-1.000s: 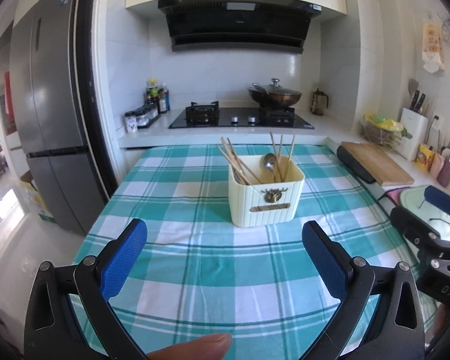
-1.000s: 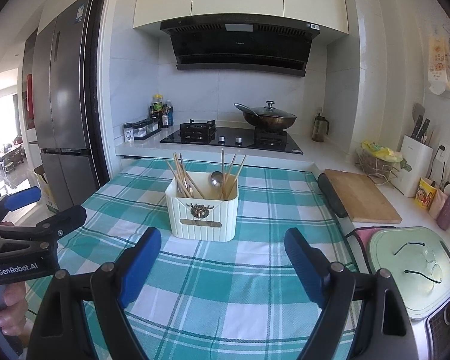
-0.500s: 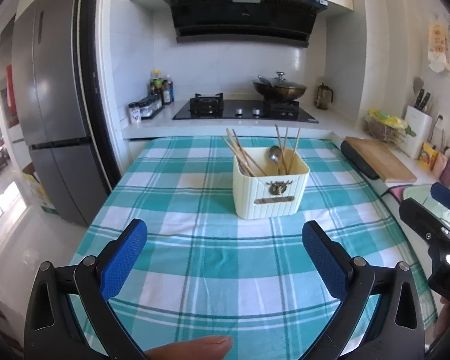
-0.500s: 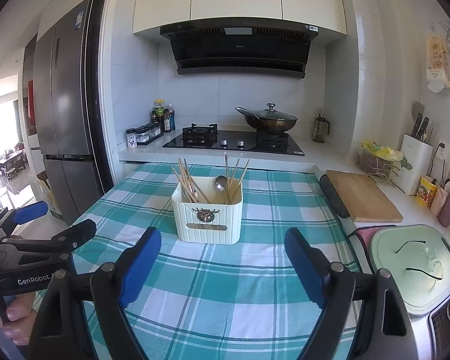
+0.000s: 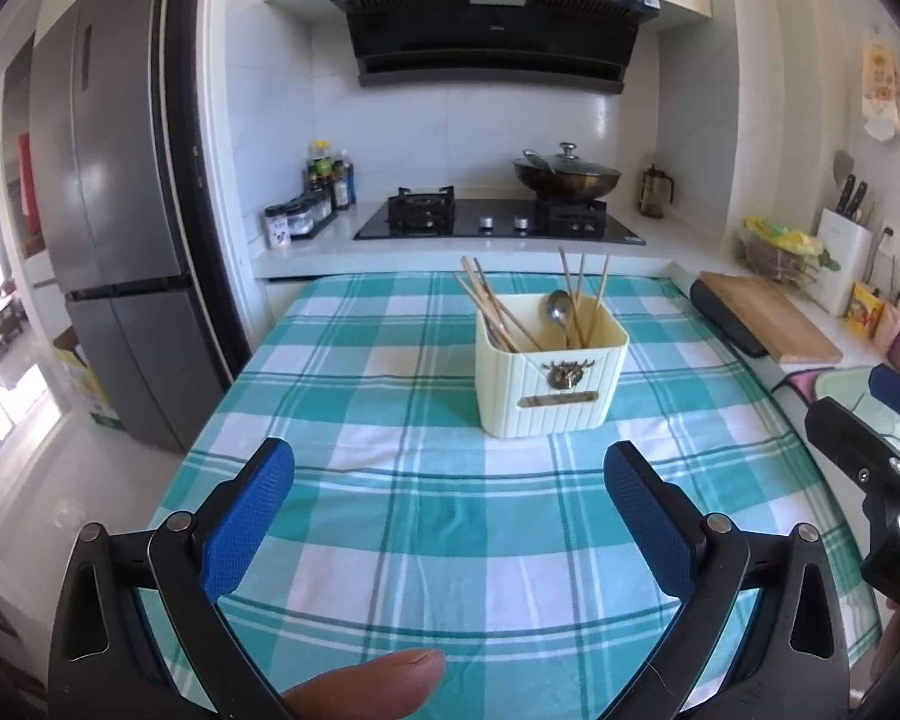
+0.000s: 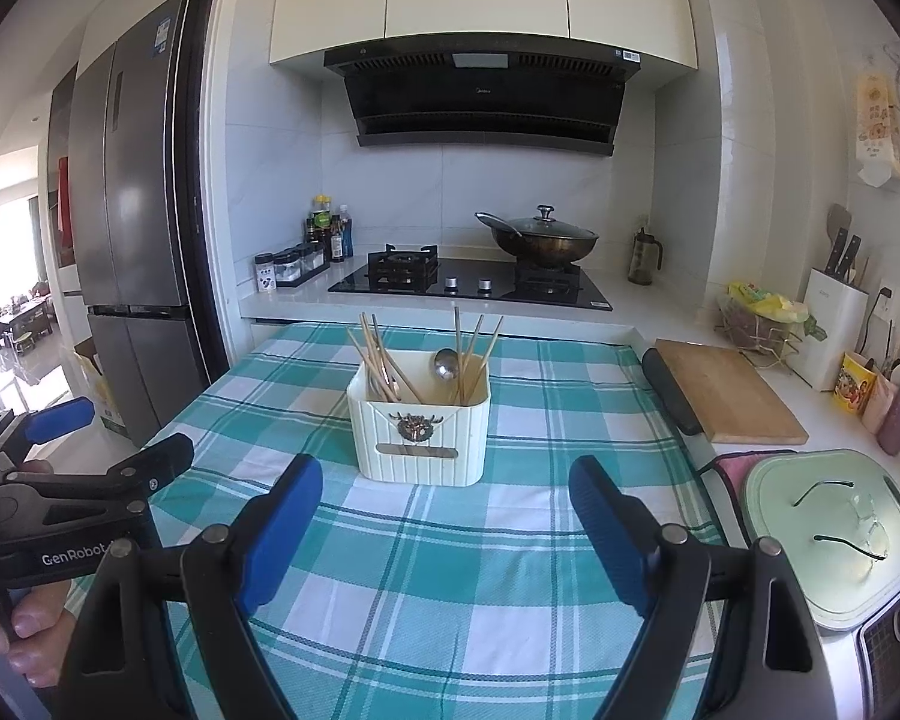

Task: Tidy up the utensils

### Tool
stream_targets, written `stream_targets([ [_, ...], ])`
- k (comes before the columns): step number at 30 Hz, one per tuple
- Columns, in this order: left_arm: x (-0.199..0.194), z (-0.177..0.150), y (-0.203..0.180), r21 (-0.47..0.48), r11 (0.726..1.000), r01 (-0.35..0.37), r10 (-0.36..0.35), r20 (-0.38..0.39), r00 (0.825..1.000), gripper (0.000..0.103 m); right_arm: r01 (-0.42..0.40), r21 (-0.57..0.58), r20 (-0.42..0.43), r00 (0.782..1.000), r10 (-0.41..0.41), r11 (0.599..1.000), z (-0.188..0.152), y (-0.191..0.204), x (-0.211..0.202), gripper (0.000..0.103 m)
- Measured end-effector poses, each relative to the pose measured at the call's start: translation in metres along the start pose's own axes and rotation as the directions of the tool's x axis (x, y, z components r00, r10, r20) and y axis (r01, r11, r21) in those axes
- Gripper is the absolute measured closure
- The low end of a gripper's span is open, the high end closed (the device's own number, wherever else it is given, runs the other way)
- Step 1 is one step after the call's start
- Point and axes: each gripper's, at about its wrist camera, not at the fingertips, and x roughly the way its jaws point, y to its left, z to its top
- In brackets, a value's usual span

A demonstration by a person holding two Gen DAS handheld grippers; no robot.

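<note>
A cream ribbed utensil holder [image 5: 549, 384] [image 6: 423, 432] stands upright on the teal checked tablecloth [image 5: 426, 516] [image 6: 450, 570]. Several wooden chopsticks [image 5: 492, 306] [image 6: 384, 360] and a metal spoon [image 5: 559, 307] [image 6: 446, 365] stick up out of it. My left gripper [image 5: 448, 462] hovers over the cloth short of the holder, open and empty; a fingertip of the person shows under it. My right gripper [image 6: 446, 471] is also open and empty, short of the holder. Each gripper shows at the edge of the other's view, left gripper [image 6: 90, 450] and right gripper [image 5: 870, 420].
Beyond the table is a counter with a gas hob [image 6: 468, 282], a lidded wok [image 6: 540, 237] and spice jars [image 6: 288, 267]. To the right lie a wooden cutting board [image 6: 726, 396] and a pale green lid with glasses on it [image 6: 834, 534]. A fridge [image 5: 114, 240] stands left.
Both grippers stay open in about the same place; the views only sway slightly and nothing on the table has moved.
</note>
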Motion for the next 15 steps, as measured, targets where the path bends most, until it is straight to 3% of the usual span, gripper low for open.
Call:
stream_targets([
  [15,0.0017,0.0004,-0.0030,0.009,1.000,0.024,-0.024,-0.017,1.000,0.000,0.013,-0.007,-0.002,1.000,-0.013,1.000,0.0020,0.0007,0.0008,0.017],
])
